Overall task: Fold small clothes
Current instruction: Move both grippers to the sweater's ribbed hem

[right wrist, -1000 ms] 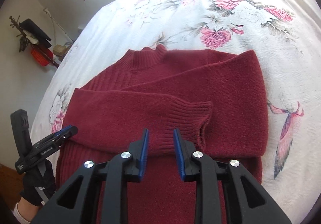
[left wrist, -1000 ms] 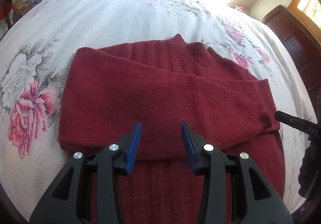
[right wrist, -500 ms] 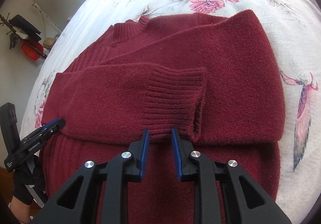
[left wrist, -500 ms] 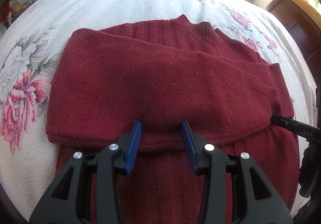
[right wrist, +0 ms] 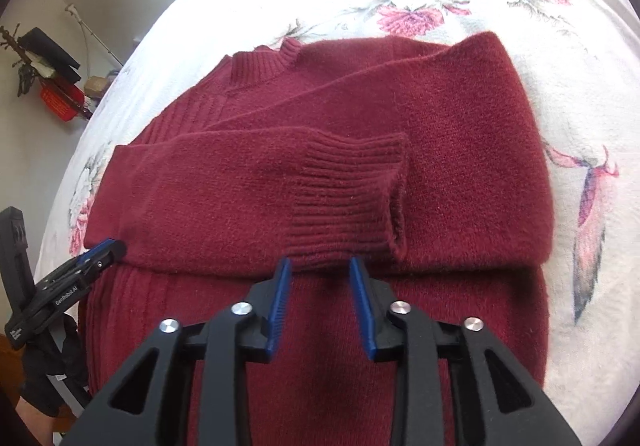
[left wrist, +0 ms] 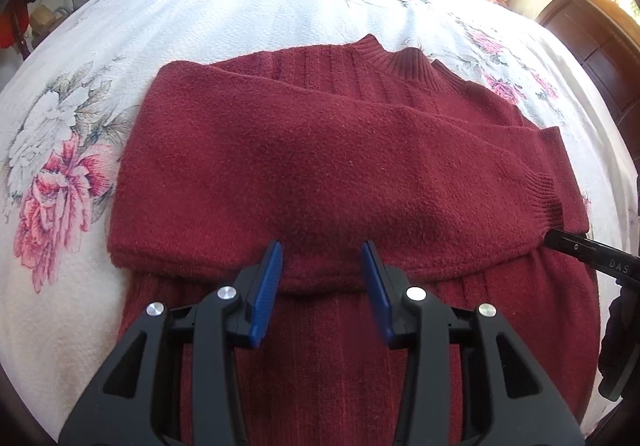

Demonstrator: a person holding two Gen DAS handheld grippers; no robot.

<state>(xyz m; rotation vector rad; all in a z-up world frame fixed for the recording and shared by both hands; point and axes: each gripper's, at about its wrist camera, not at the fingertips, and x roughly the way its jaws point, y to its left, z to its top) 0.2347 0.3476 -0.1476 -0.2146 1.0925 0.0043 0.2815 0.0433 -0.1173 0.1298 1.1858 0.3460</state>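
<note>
A dark red knit sweater (left wrist: 328, 166) lies flat on the bed, collar (left wrist: 400, 60) at the far side. Both sleeves are folded across its chest. My left gripper (left wrist: 322, 252) is open, its blue fingertips at the near edge of the upper sleeve, nothing clamped. In the right wrist view the same sweater (right wrist: 460, 166) shows the ribbed cuff (right wrist: 344, 190) of that sleeve. My right gripper (right wrist: 320, 266) stands open just below this cuff. The left gripper (right wrist: 86, 266) shows at the sweater's left edge, and the right gripper's tip (left wrist: 580, 248) shows beside the cuff.
A white bedspread (left wrist: 240, 6) with pink flower prints surrounds the sweater on all sides. Dark wooden furniture (left wrist: 592, 46) stands beyond the bed's right side. A coat stand with a red bag (right wrist: 56, 98) is against the wall on the left.
Both grippers came in low toward the folded sleeves, then eased back slightly. The right gripper's fingers have spread a little wider. The sweater has not moved.
</note>
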